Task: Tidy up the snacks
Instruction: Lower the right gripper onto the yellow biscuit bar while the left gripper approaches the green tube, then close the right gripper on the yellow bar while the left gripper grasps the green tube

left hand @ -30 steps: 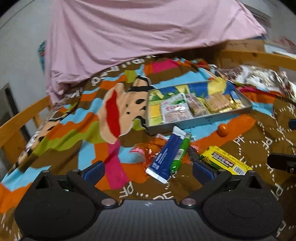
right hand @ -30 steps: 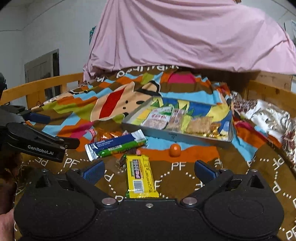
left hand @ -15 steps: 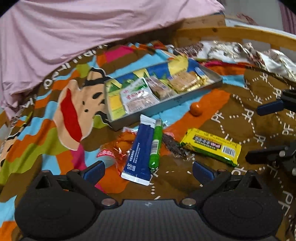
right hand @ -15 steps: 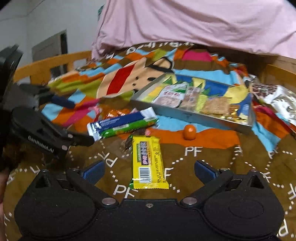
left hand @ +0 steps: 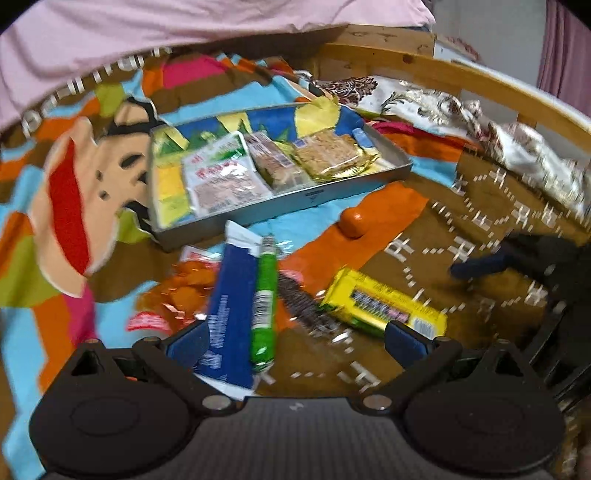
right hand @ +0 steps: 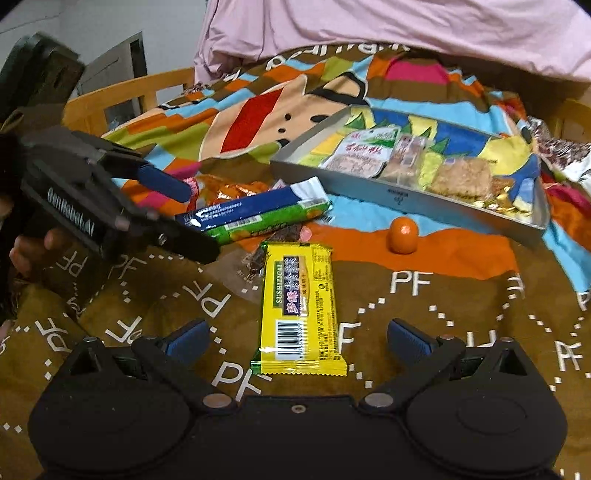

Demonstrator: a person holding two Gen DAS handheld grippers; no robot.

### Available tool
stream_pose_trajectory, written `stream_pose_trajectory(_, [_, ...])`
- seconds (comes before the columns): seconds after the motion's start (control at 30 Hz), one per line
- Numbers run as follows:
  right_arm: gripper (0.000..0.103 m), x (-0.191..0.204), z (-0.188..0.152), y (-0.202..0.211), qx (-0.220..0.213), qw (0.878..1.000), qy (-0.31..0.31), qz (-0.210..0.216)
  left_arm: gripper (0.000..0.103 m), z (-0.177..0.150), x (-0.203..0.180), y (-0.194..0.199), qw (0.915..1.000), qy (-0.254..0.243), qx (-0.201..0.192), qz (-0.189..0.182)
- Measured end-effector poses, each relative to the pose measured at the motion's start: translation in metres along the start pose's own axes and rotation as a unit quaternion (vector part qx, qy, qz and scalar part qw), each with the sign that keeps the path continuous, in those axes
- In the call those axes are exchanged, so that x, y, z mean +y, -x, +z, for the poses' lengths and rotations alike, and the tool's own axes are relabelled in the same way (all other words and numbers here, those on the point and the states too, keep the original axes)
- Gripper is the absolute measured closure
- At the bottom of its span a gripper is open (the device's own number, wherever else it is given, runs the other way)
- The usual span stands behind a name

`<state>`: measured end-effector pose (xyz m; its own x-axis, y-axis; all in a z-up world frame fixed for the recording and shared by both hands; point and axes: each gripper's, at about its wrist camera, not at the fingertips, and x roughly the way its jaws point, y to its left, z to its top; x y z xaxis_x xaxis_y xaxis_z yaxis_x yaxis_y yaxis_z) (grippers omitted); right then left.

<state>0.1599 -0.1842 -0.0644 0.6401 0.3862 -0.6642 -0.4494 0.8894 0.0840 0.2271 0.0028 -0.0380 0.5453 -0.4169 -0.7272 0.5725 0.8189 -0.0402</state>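
A metal tray (left hand: 321, 192) (right hand: 399, 201) on the bright blanket holds several wrapped snacks. In front of it lie a blue packet (left hand: 229, 314) (right hand: 240, 208), a green stick (left hand: 265, 295) (right hand: 266, 225), an orange wrapper (left hand: 177, 291), a dark wrapper (left hand: 299, 306), a small orange sweet (left hand: 352, 223) (right hand: 402, 234) and a yellow bar (left hand: 380, 304) (right hand: 301, 306). My left gripper (left hand: 295, 339) (right hand: 192, 218) is open, its fingers either side of the blue packet and green stick. My right gripper (right hand: 297, 338) is open over the yellow bar's near end.
A pink cover (right hand: 369, 26) drapes the back. A wooden rail (left hand: 461, 81) (right hand: 122, 92) borders the bed. A patterned foil bag (left hand: 461, 122) lies to the right of the tray.
Both grippers have moved forward and down toward the loose snacks. The left now frames the blue packet and green stick; the right has closed in on the yellow bar.
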Motion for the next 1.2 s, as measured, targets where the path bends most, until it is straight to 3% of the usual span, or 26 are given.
stream_pose_trajectory(0.1, [0.01, 0.0, 0.001, -0.005, -0.005, 1.0, 0.005, -0.008, 0.0, 0.005, 0.006, -0.009, 0.9993, 0.033, 0.001, -0.017])
stream_pose_trajectory(0.3, [0.021, -0.006, 0.002, -0.013, -0.005, 1.0, -0.016, -0.015, 0.001, 0.008, 0.009, -0.027, 0.9983, 0.057, 0.007, -0.001])
stream_pose_trajectory(0.5, [0.032, 0.003, 0.002, -0.021, -0.001, 1.0, 0.002, -0.007, 0.012, 0.007, 0.016, -0.036, 0.9966, 0.082, 0.004, -0.011])
stream_pose_trajectory(0.83, [0.048, 0.005, 0.002, -0.025, 0.003, 1.0, 0.004, -0.022, 0.028, 0.012, 0.015, -0.043, 0.9975, 0.071, 0.007, 0.004])
stream_pose_trajectory(1.03, [0.052, 0.006, 0.003, -0.026, 0.001, 0.999, 0.008, -0.031, 0.047, 0.015, 0.018, -0.046, 0.9969, 0.077, 0.015, 0.007])
stream_pose_trajectory(1.2, [0.053, 0.006, 0.004, -0.025, 0.001, 0.999, 0.0, -0.048, 0.07, 0.018, 0.022, -0.05, 0.9957, 0.083, 0.027, 0.031])
